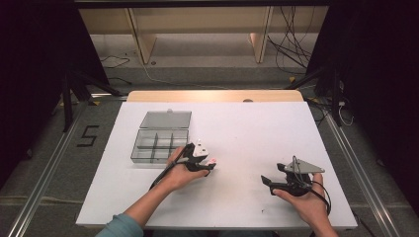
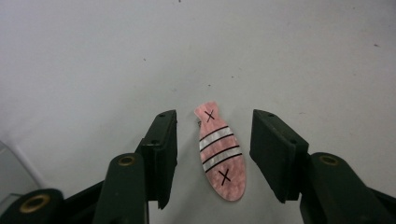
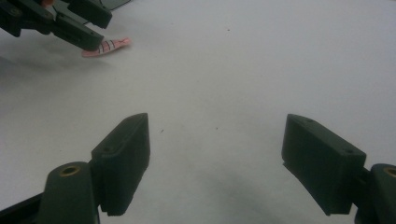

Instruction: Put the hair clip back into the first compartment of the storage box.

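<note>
Left gripper view: pink fish-shaped hair clip, flat on the white table, pearly sheen, three pale stripes edged in black across the middle, a black X near each end, narrow tail end pointing away, rounded end toward the camera. Left gripper with jaws apart, one on each side of the clip, neither pad touching it, bare table showing on both sides; nothing held. High view: same clip a small pink spot at the tip of the left gripper, near the middle of the table, just right of a clear plastic box with dividers and its lid open. Right gripper well apart from the clip, on the right side of the table, held low in the right hand. Right gripper view: right gripper spread wide over bare table, nothing between the jaws; clip far off at the upper left, partly under the other gripper's jaw.
</note>
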### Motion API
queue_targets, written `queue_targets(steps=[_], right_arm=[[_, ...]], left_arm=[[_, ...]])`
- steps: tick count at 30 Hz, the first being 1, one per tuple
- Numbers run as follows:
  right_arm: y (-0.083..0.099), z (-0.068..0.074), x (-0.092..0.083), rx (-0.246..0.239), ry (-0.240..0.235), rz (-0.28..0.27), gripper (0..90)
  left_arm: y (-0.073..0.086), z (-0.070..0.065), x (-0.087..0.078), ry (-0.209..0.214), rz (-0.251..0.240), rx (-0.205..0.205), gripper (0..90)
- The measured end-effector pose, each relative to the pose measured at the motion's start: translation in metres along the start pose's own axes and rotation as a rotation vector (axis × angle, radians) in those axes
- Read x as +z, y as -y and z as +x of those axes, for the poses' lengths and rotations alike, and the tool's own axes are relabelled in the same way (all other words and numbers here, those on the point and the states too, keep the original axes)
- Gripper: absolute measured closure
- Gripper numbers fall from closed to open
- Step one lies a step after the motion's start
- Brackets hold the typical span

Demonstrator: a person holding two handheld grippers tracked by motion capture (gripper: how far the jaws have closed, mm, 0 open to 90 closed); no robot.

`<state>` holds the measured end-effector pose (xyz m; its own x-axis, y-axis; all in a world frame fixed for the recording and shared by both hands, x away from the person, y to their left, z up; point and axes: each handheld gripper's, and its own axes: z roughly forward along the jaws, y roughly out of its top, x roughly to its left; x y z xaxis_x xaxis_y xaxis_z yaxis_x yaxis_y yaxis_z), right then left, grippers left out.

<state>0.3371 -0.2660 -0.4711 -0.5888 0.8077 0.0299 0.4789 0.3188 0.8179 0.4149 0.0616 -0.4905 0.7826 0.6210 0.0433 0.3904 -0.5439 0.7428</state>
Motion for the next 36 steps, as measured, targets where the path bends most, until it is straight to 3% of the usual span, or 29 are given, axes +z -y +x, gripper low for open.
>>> queue_targets(steps=[7,17,26,36], right_arm=[[0.0001,-0.0007,-0.0001,-0.004,0.000,0.000,24.5],[0.0001,-0.0001,-0.0010,-0.002,0.001,-0.004,24.7],[0.0000,-0.0005,-0.0005,-0.005,0.000,-0.002,24.7],[-0.0002,-0.0005,-0.0004,-0.001,0.002,-0.003,24.6]], left_arm=[[0.0001,0.0016,0.0065,0.019,0.045,-0.059,51.2],[-0.0018,0.0002,0.0048,0.036,0.066,-0.046,68.0],[-0.0020,0.0014,0.0035,0.046,0.069,-0.038,68.5],[-0.0031,-0.0014,-0.0004,0.038,0.056,0.001,68.6]])
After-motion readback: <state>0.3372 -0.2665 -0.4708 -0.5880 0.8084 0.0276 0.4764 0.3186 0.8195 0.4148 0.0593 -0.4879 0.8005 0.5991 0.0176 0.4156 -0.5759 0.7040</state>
